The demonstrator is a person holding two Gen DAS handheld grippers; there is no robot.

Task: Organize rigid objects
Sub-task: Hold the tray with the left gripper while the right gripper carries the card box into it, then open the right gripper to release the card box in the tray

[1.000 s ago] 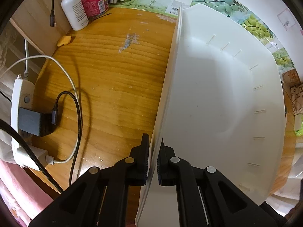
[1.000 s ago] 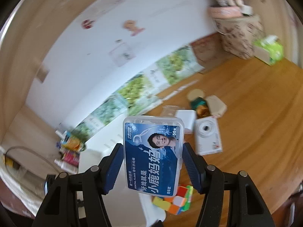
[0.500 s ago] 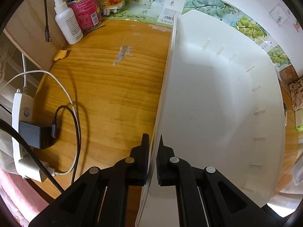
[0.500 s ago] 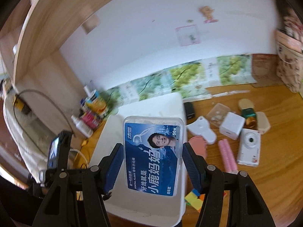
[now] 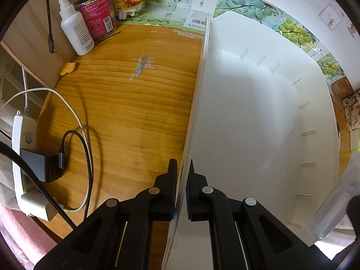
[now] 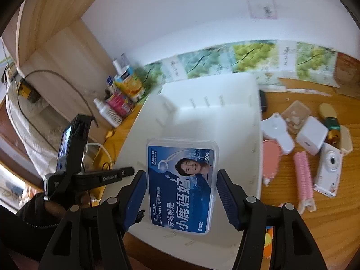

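My left gripper (image 5: 181,184) is shut on the left wall of a large white bin (image 5: 258,121), which sits on the wooden table and looks empty inside. My right gripper (image 6: 182,193) is shut on a clear dental floss box (image 6: 182,182) with a blue label, held above the bin (image 6: 202,121). The floss box's edge shows at the lower right of the left wrist view (image 5: 333,202). The left gripper also shows in the right wrist view (image 6: 126,171), at the bin's left rim.
Right of the bin lie a white camera (image 6: 329,171), a white cube charger (image 6: 311,138), pink rollers (image 6: 303,175), a pink oval item (image 6: 271,157) and other small items. Left of it are a white bottle (image 5: 75,33), a pink cup (image 5: 97,15), a power strip (image 5: 22,168) and cables.
My right gripper has swung left and down with the floss box, from beside the bin to over its inside. My left gripper stays clamped on the bin wall.
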